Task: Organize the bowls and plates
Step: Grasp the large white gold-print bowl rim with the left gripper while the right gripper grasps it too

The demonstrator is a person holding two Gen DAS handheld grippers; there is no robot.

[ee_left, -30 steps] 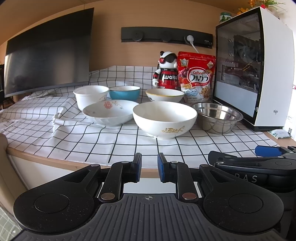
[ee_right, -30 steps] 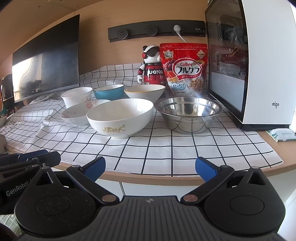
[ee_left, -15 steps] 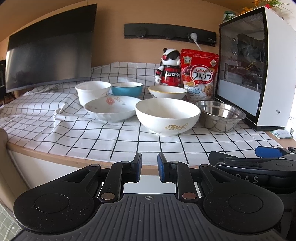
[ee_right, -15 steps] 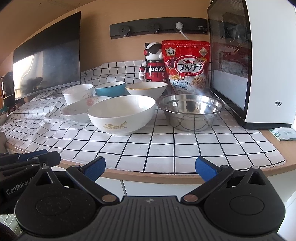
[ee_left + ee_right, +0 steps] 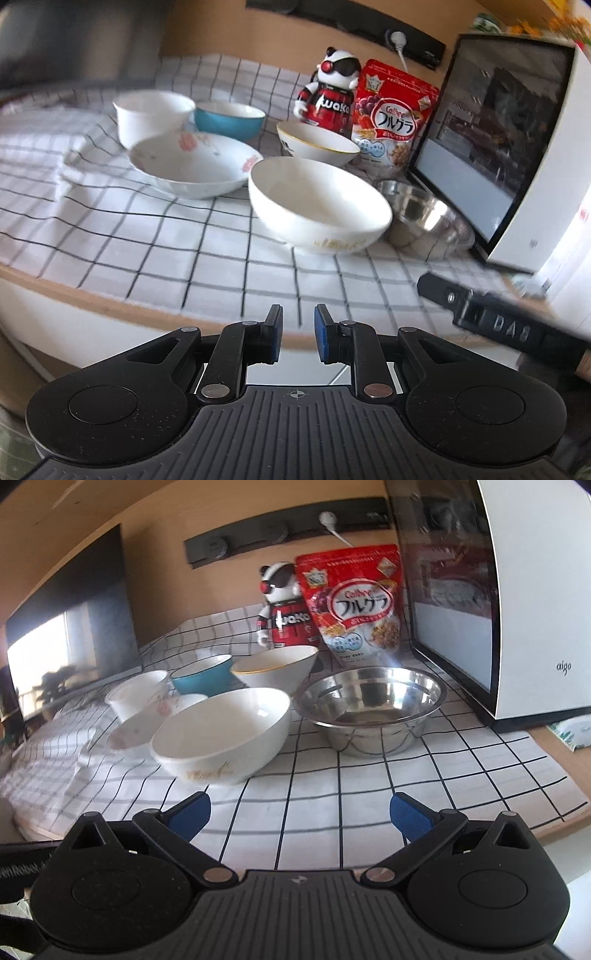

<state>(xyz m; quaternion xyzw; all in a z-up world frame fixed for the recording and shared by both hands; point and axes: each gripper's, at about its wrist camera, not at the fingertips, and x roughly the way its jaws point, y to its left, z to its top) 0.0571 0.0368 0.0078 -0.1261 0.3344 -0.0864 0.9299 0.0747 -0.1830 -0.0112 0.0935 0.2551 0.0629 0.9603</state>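
Foremost, the left gripper: its blue-padded fingers stand close together with only a narrow gap, clamping nothing and touching nothing, held over the near edge of the checked cloth. The right gripper has its fingers spread wide, likewise empty and clear of every bowl.

Ahead of the left gripper and slightly right sits the large white bowl with a gold mark on its side; the steel bowl is just beside it to the right, partly hidden behind it. Farther ahead and left lies the shallow floral bowl, with a small white bowl and a teal bowl behind it. A gold-rimmed bowl stands behind the large white bowl.

Ahead of the right gripper, the large white bowl lies left of centre and the steel bowl right of centre, apparently apart, though blur makes this uncertain.

The right wrist view alone shows the steel bowl whole and a monitor with bright reflections far left. The left wrist view alone shows the floral bowl's full interior and the other tool's black body at right. Both show the robot figurine, cereal bag and white appliance at the back right
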